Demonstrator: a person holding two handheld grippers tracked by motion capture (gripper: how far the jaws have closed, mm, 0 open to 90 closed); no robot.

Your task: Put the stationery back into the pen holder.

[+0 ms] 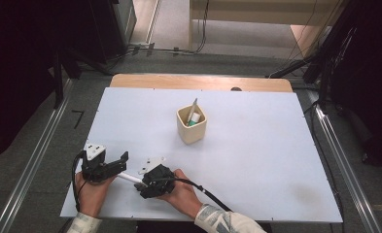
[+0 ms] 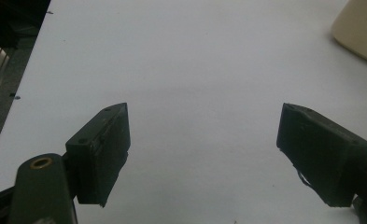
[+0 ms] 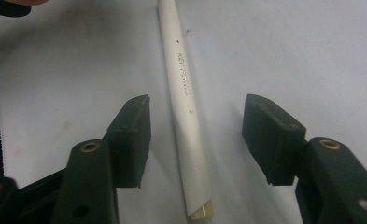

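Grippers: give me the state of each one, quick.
Left tool: open, holding nothing, above the bare white table.
Right tool: open, jaws either side of the white pen lying on the table, not gripping it.

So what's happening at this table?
A person holds a two-jaw gripper in each hand. The right gripper is open around a white pen lying flat on the white table, not yet clamped. The left gripper is open, with nothing between its jaws. A cream cup farther back holds other pens.

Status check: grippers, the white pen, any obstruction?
Left gripper open, empty. Right gripper open, straddling white pen flat on table. Nothing blocking.
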